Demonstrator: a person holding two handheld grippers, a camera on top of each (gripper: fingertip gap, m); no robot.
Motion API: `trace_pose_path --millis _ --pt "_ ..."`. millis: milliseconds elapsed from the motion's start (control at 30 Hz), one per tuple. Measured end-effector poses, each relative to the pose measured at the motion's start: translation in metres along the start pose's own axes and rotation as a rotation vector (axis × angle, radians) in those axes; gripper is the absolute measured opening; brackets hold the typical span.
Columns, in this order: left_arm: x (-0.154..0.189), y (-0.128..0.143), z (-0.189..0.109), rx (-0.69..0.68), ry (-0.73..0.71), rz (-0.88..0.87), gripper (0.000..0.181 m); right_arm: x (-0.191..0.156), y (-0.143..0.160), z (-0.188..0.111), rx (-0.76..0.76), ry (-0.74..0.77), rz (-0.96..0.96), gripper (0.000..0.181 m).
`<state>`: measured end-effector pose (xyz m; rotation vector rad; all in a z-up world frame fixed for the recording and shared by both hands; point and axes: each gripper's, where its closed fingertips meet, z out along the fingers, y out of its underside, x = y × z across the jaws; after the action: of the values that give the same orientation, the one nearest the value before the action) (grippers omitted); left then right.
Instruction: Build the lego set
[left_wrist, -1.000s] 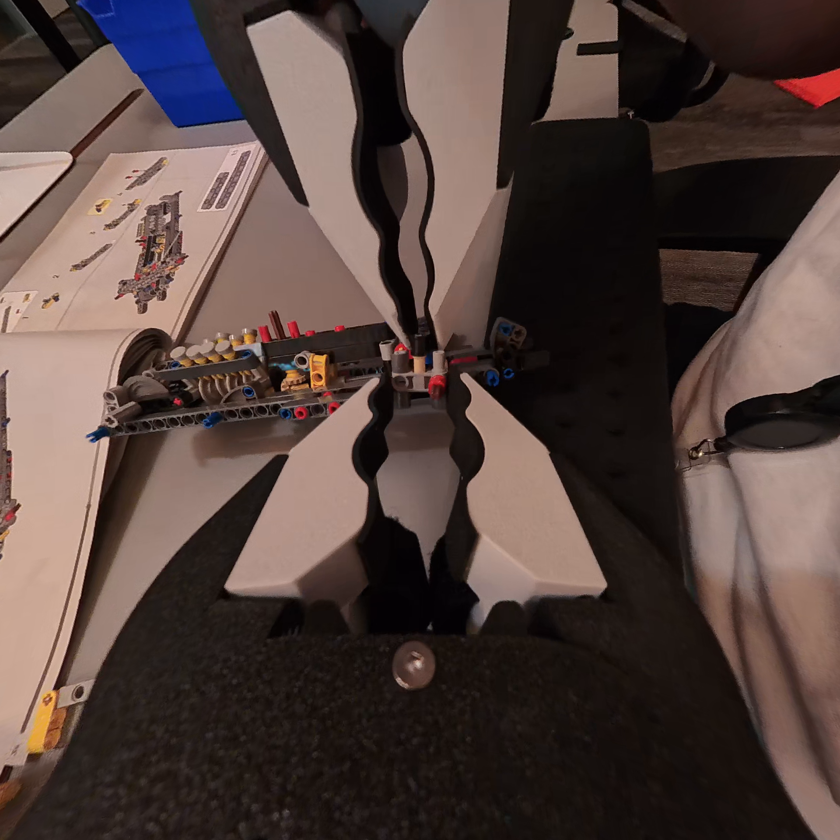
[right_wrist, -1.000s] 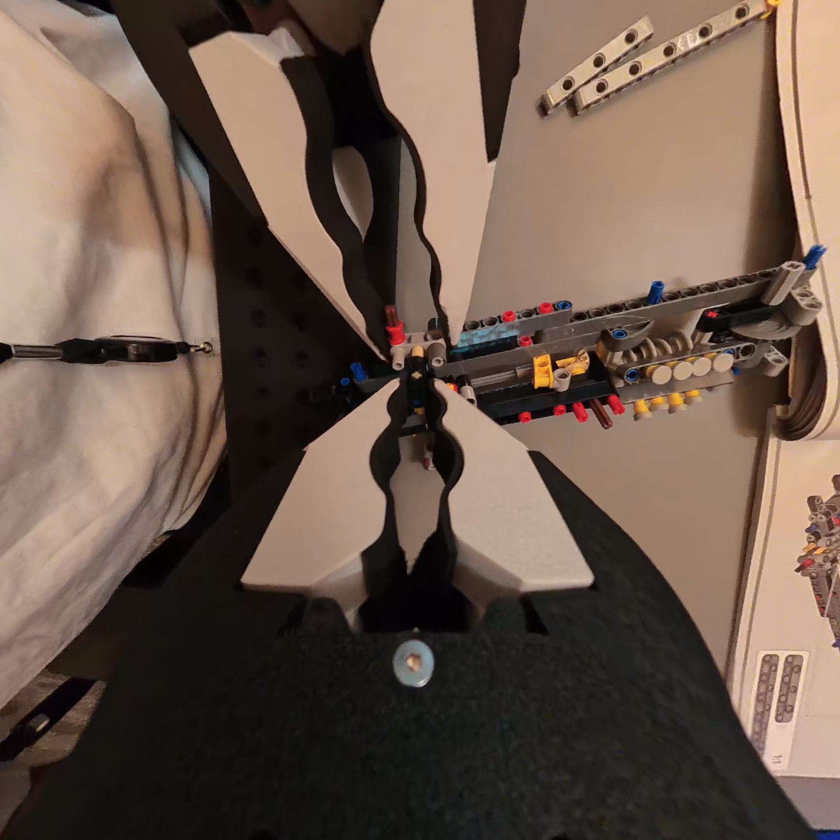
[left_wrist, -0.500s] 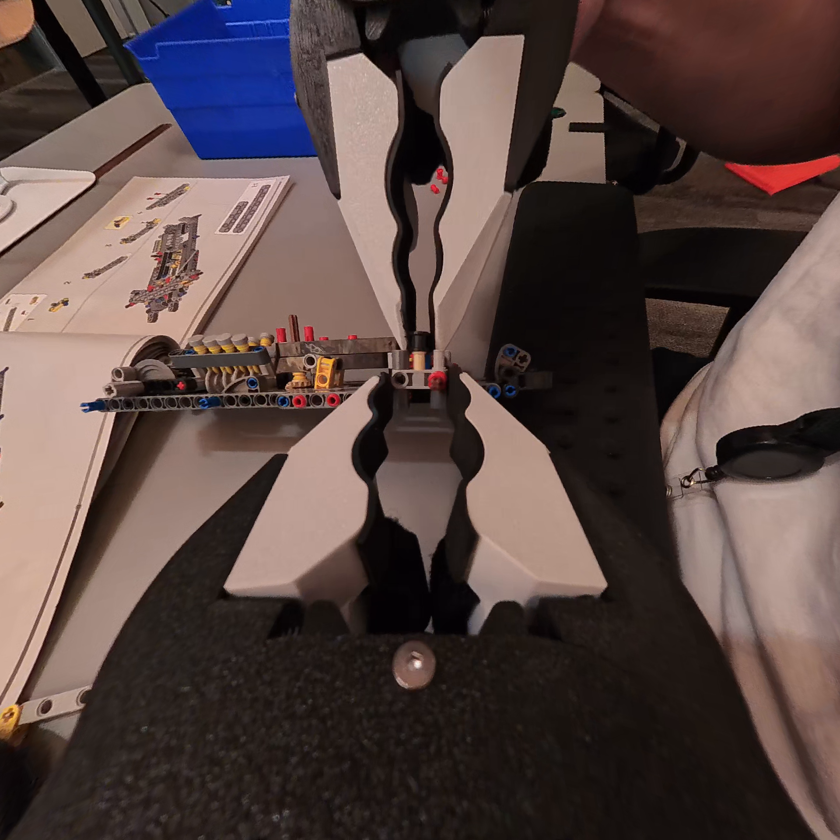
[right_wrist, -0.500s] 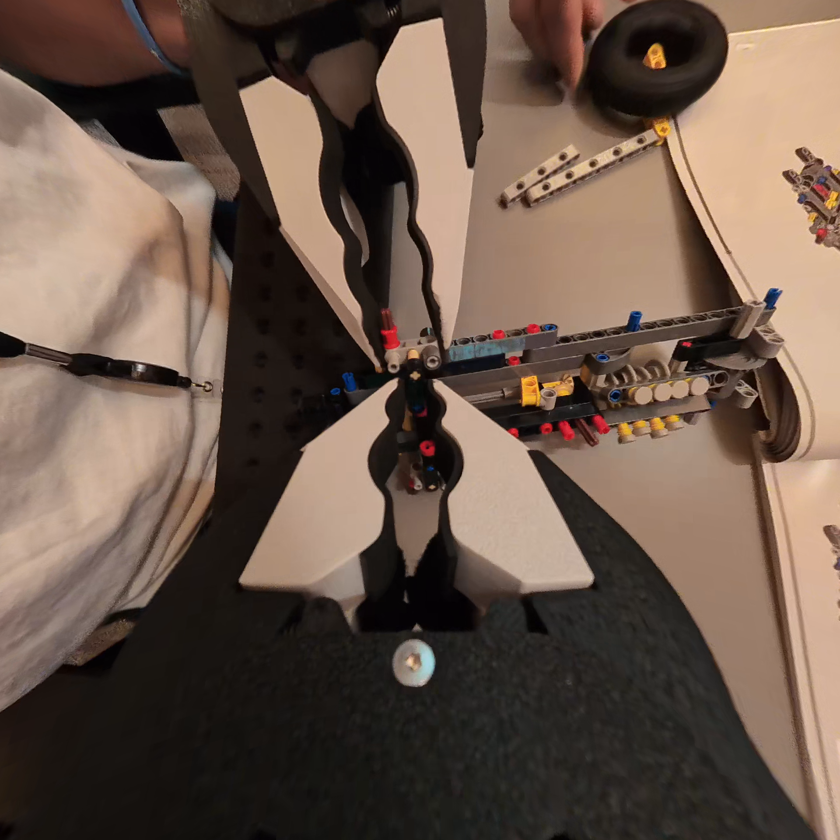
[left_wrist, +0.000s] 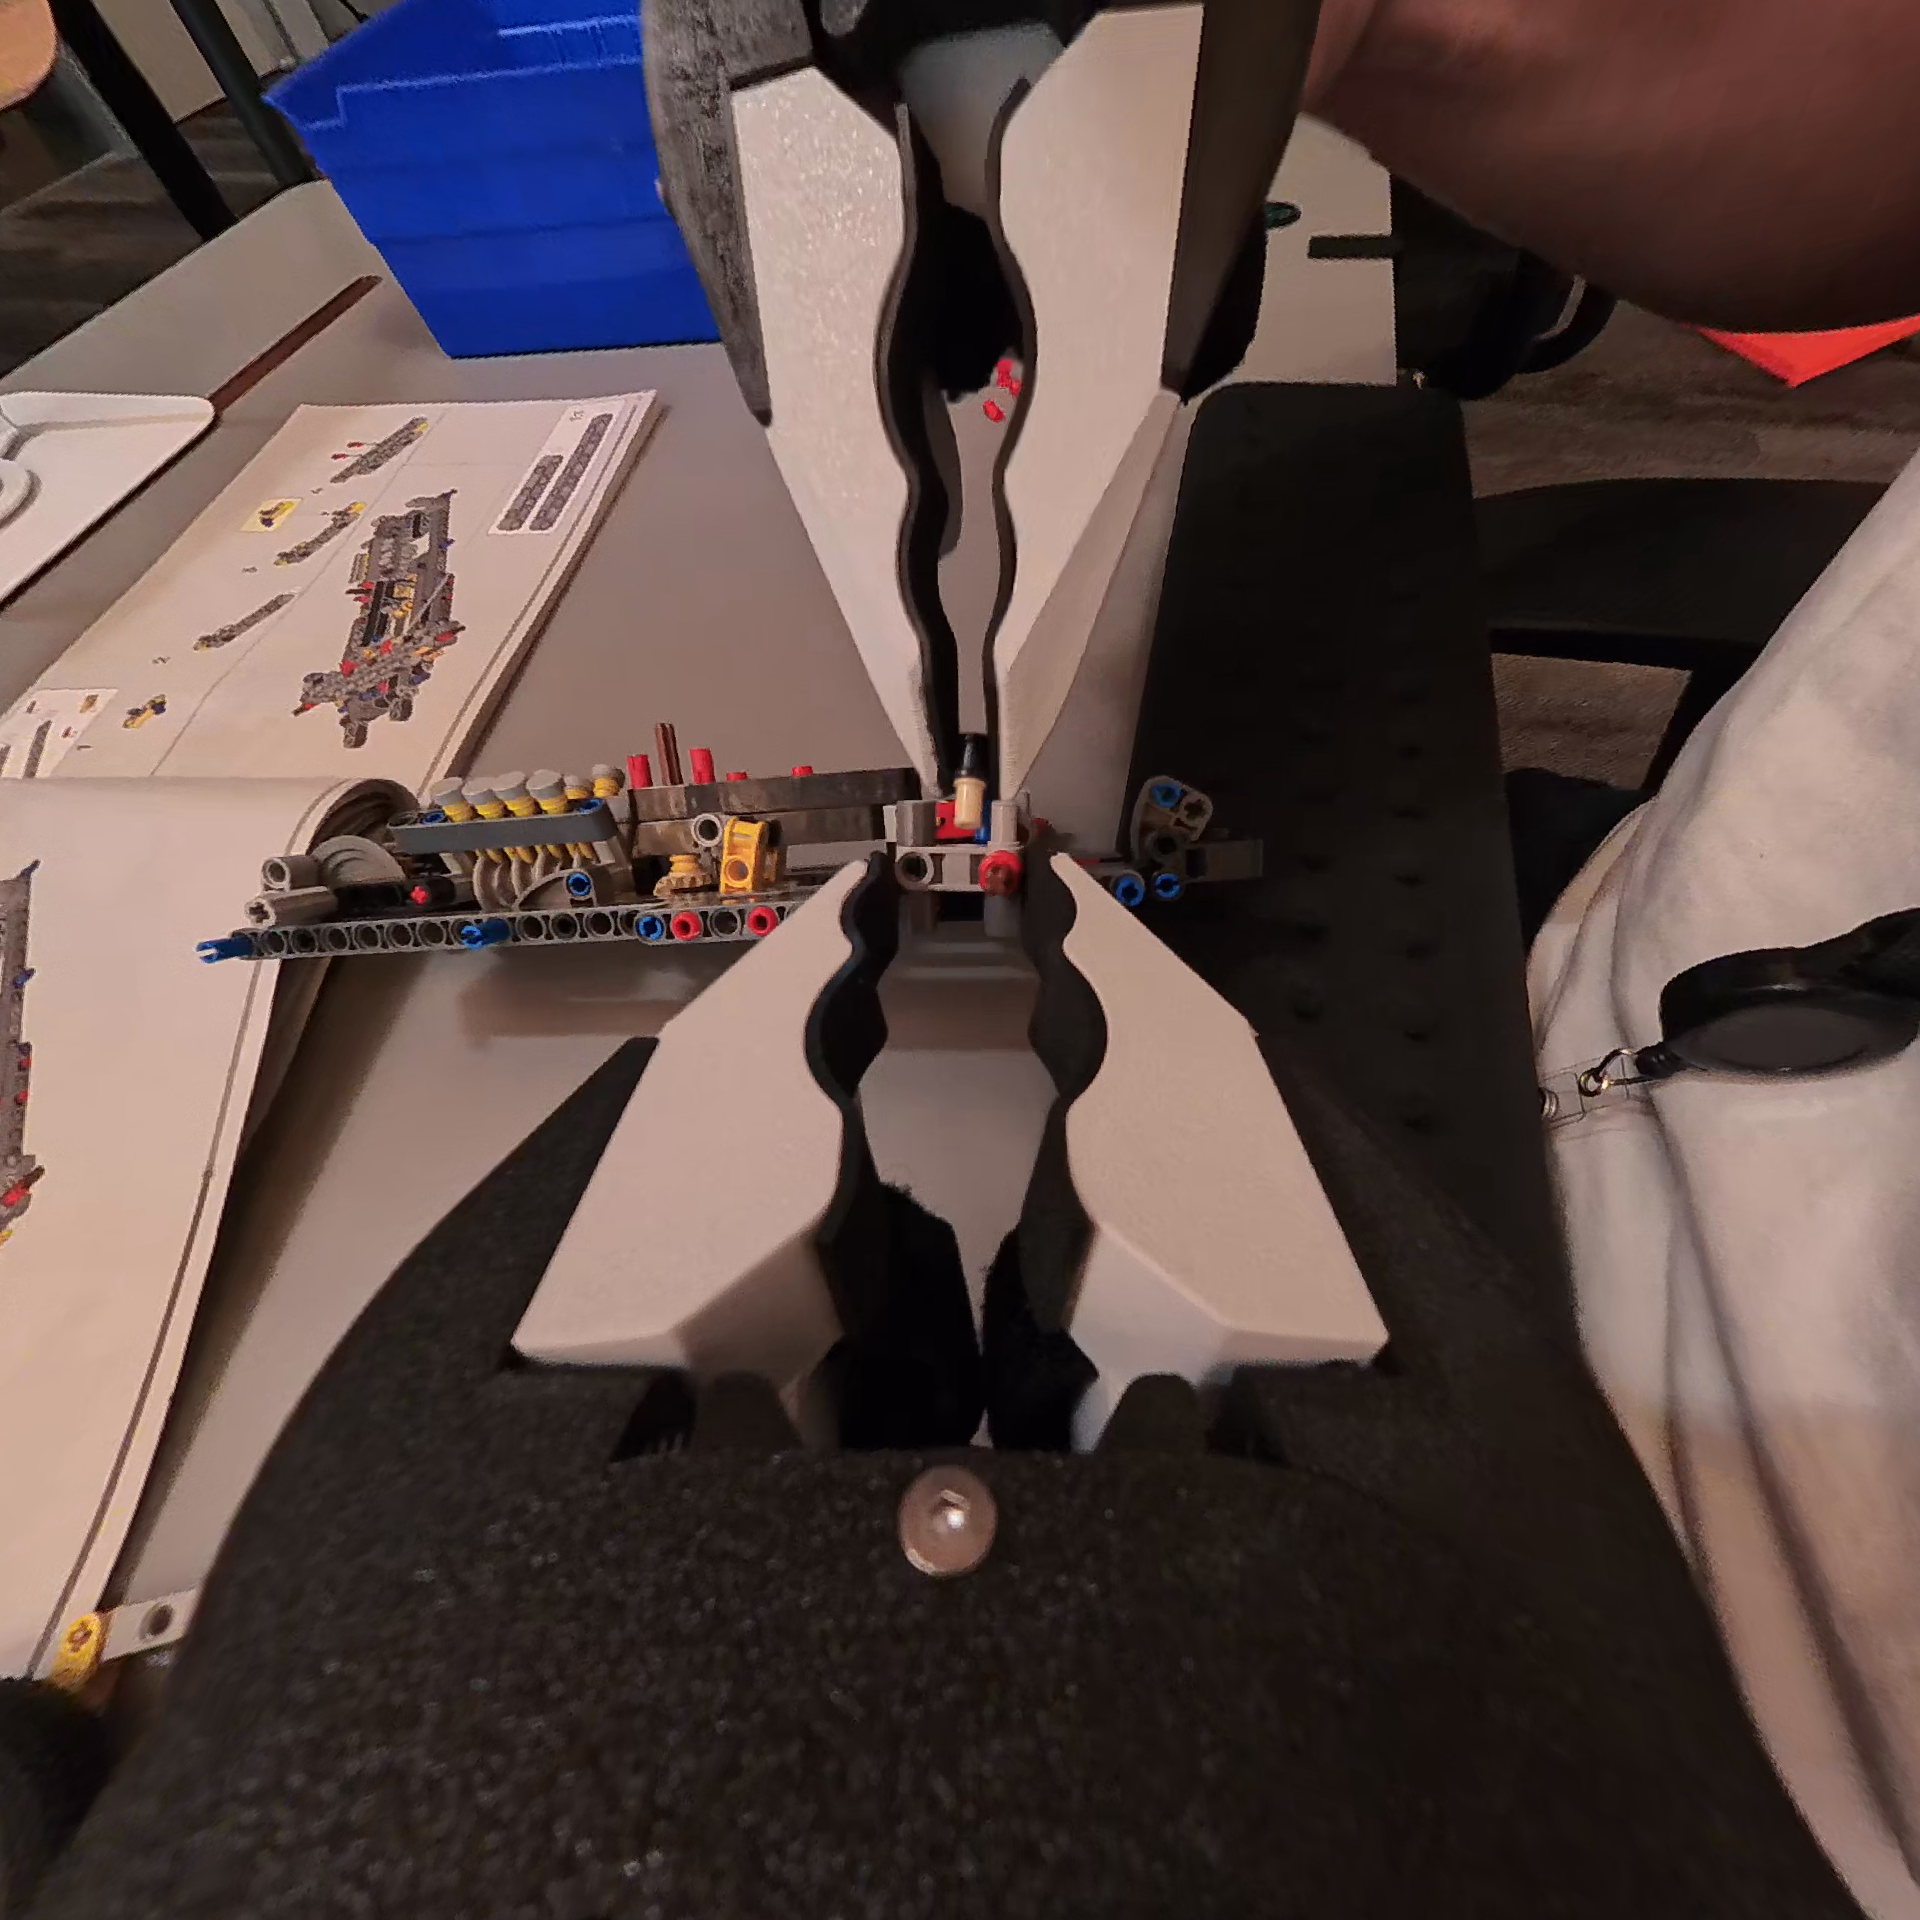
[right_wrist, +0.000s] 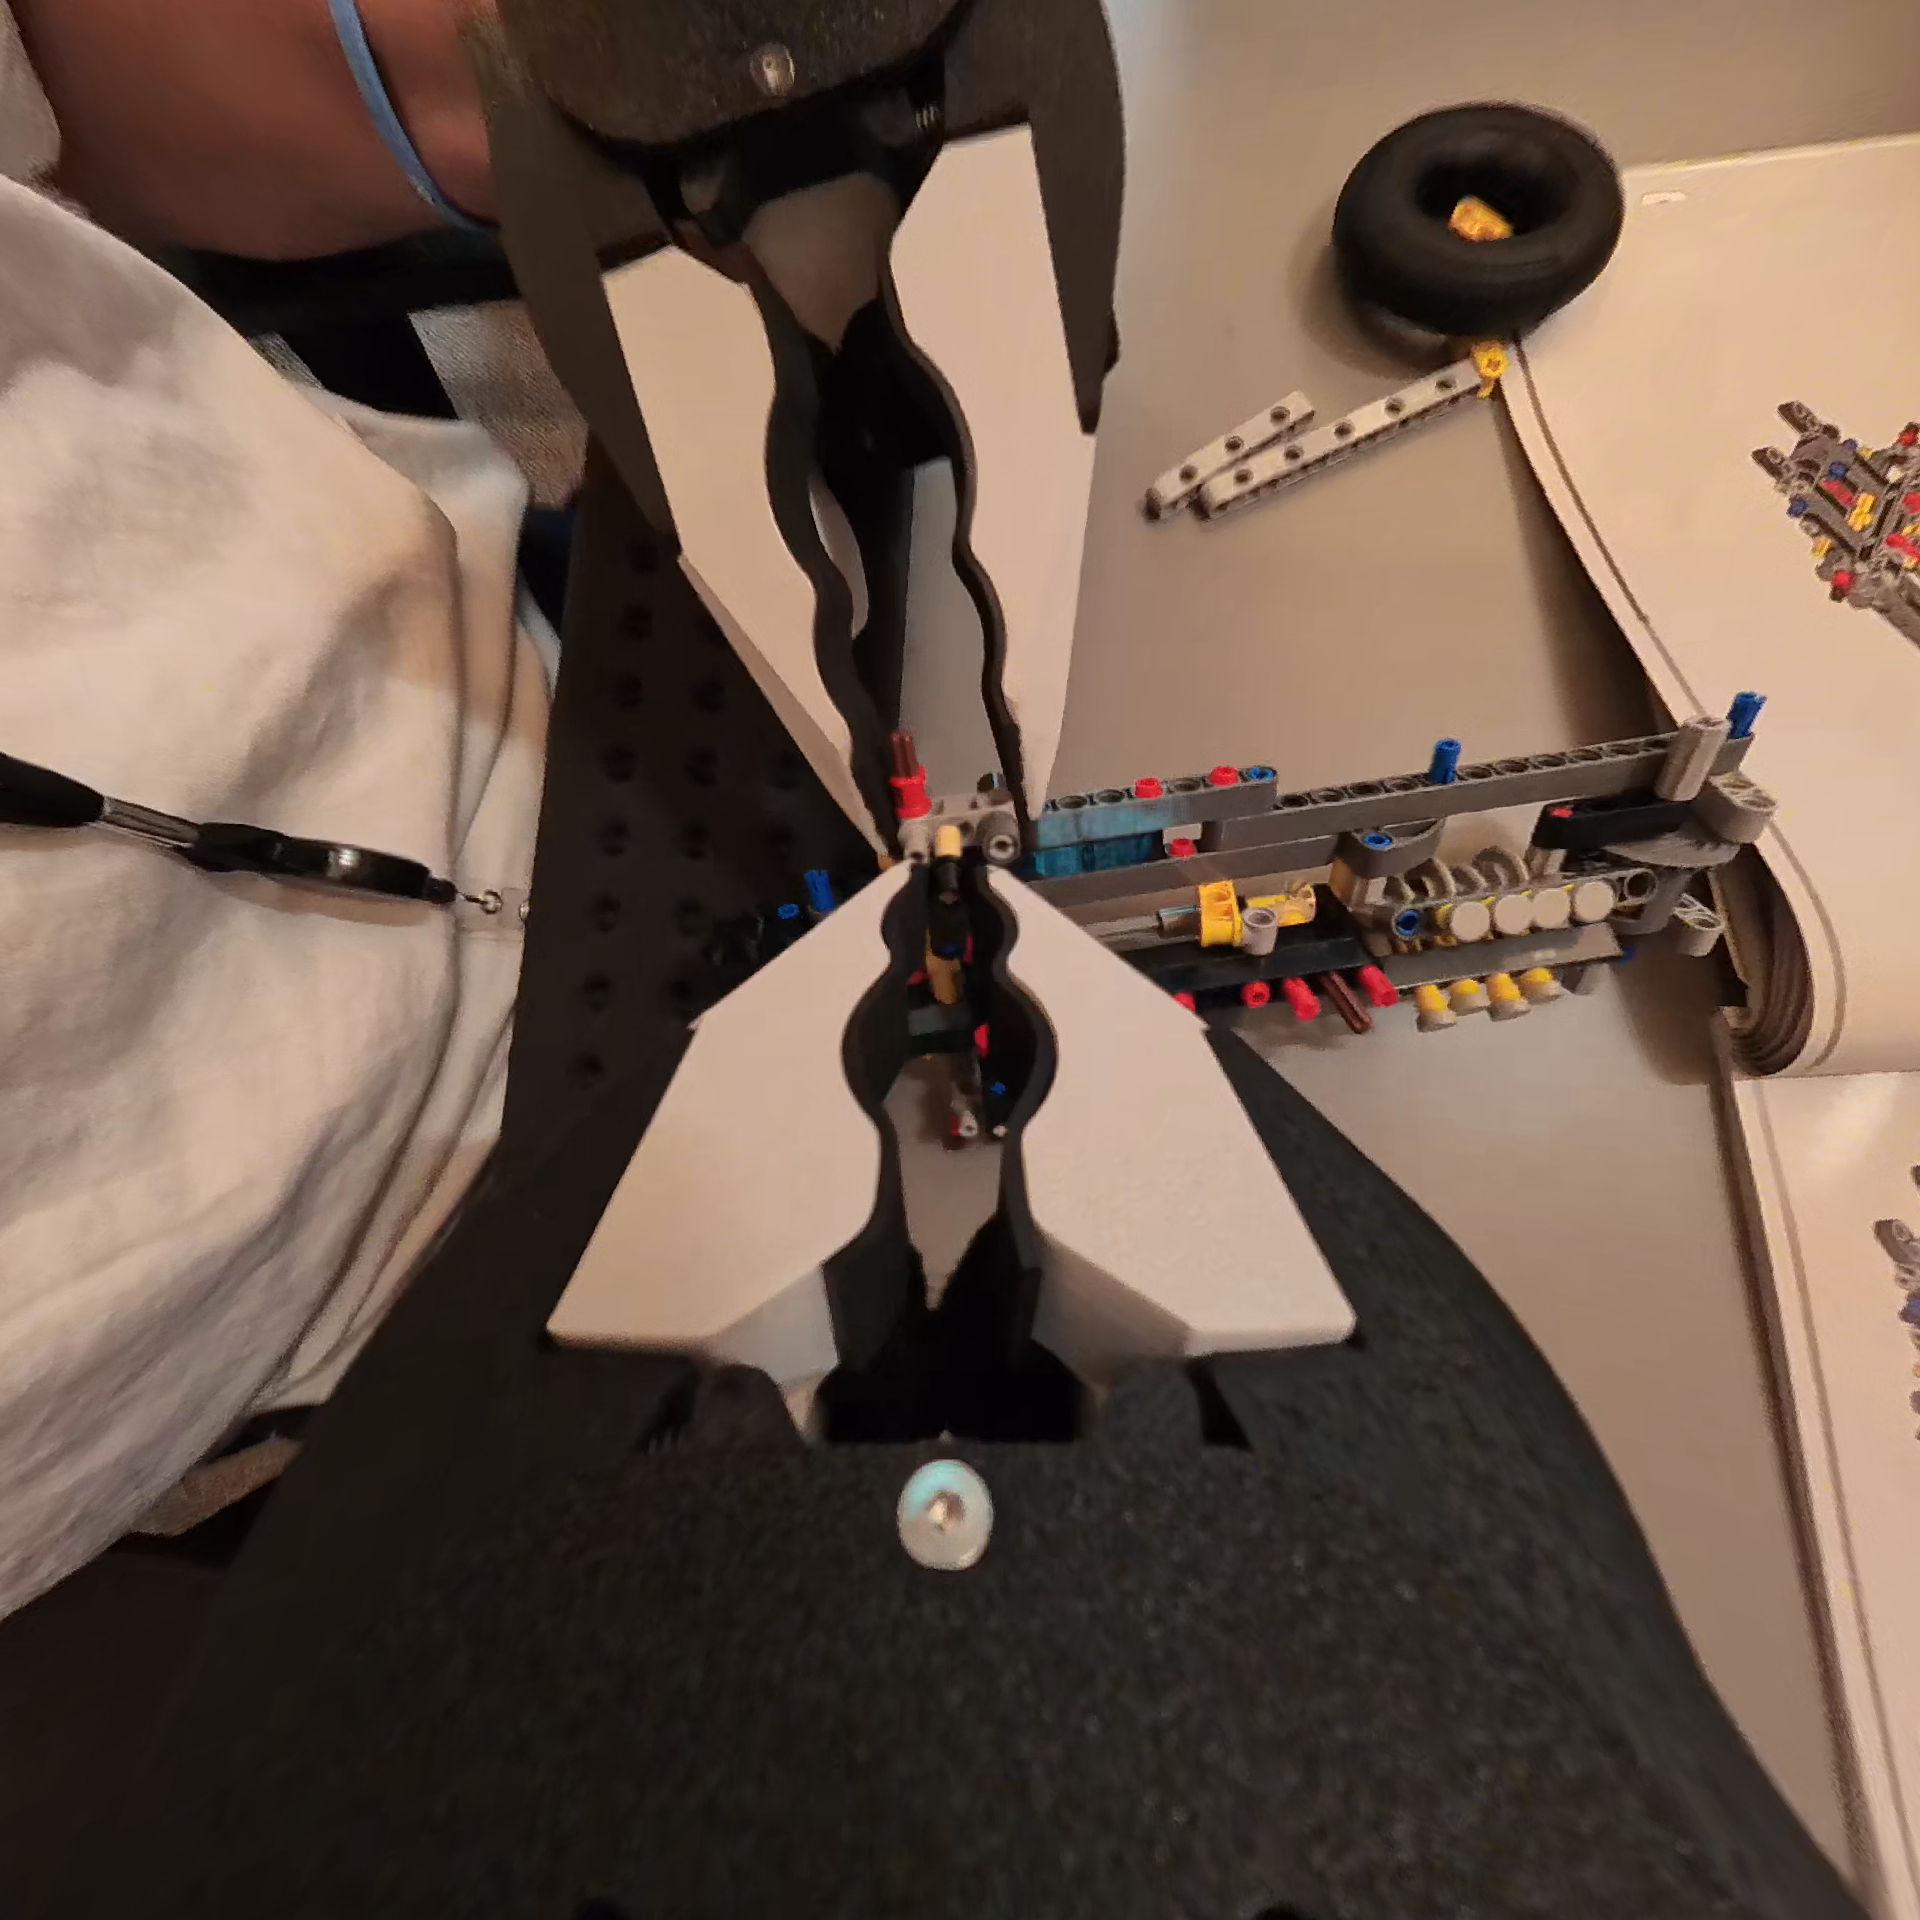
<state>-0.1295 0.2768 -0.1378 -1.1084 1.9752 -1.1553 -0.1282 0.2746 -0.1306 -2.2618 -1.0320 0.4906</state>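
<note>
Hand-held gripper (left_wrist: 956, 883) stays clamped on lego assembly (left_wrist: 582, 862).

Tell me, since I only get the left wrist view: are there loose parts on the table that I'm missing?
Observer: Yes. A black tyre lies on the table, beyond the lego model.
Operator: Just the rubber?
Observer: No, a small yellow piece sits in its hub.
Operator: Anything near it?
Observer: A short light grey beam lies alongside a longer grey beam, just in front of the tyre.
</note>
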Motion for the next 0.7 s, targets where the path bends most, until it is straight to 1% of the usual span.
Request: trace_pose_path --millis 133,267,333,367,433,500,567,633,700 --pt "0.001 0.0 0.001 -0.023 -0.009 0.034 0.022 0.0 0.001 0.0 -0.093 0.013 -0.028 0.006" --pt "0.0 -0.002 0.0 -0.004 -0.002 0.026 0.022 0.0 0.0 -0.002 -0.147 -0.023 -0.038 0.006" --pt "-0.001 -0.003 -0.001 0.001 -0.006 0.027 0.022 0.003 0.001 -0.003 -0.156 -0.016 -0.042 0.007" --pt "-0.001 -0.003 -0.002 0.0 -0.011 0.03 0.022 0.002 0.001 -0.005 -0.154 -0.016 -0.04 0.006" --pt "-0.002 -0.002 -0.003 -0.004 -0.019 0.031 0.022 0.0 0.008 -0.015 -0.199 -0.015 -0.014 0.006" --pt "-0.003 -0.002 -0.005 -0.001 -0.024 0.029 0.022 0.005 0.026 -0.03 -0.293 0.04 0.005 0.006" --pt "-0.004 -0.002 -0.006 0.003 -0.022 0.022 0.022 0.011 0.06 -0.041 -0.463 0.084 0.041 0.006" --pt "-0.006 -0.002 -0.005 0.003 -0.025 0.027 0.022 0.016 0.091 -0.041 -0.593 0.096 0.077 0.006" --pt "-0.007 -0.002 -0.005 0.003 -0.025 0.03 0.022 0.022 0.118 -0.037 -0.684 0.104 0.08 0.006"
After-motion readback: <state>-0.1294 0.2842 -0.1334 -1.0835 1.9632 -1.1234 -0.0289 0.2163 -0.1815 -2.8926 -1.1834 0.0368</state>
